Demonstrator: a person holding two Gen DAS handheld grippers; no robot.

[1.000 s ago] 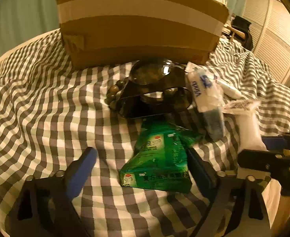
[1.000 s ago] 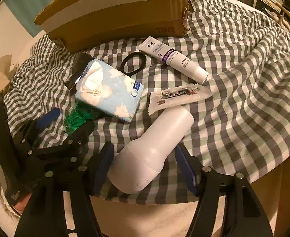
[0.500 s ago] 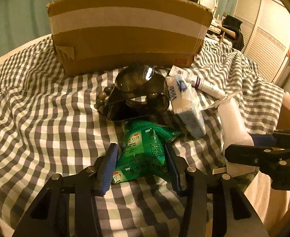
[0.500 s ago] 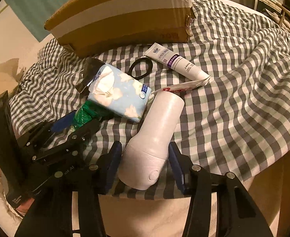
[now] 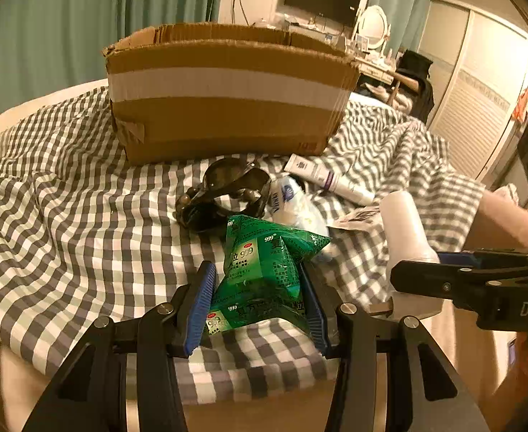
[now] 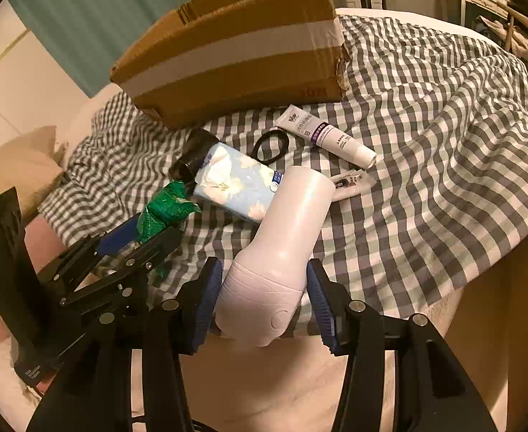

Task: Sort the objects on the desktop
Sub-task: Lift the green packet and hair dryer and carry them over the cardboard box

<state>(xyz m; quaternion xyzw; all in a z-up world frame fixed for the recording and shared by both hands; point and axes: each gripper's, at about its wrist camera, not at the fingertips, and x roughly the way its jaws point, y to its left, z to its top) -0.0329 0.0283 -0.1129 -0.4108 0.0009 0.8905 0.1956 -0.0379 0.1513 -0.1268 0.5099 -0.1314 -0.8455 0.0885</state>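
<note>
My left gripper (image 5: pixel 258 304) is shut on a green packet (image 5: pixel 264 273) and holds it lifted above the checkered cloth; the packet also shows in the right wrist view (image 6: pixel 167 208). My right gripper (image 6: pixel 265 306) is shut on a white bottle (image 6: pixel 285 252), raised off the cloth; the bottle appears in the left wrist view (image 5: pixel 408 237). An open cardboard box (image 5: pixel 228 93) stands behind the objects, also in the right wrist view (image 6: pixel 235 54).
On the cloth lie sunglasses (image 5: pixel 224 194), a tissue pack (image 6: pixel 235 180), a white tube (image 6: pixel 325 136), a black hair band (image 6: pixel 269 145) and a small sachet (image 6: pixel 352 183). The table edge is just below both grippers.
Both grippers closed on their objects, the left on the green packet and the right on the white bottle, then lifted them up and back from the cloth.
</note>
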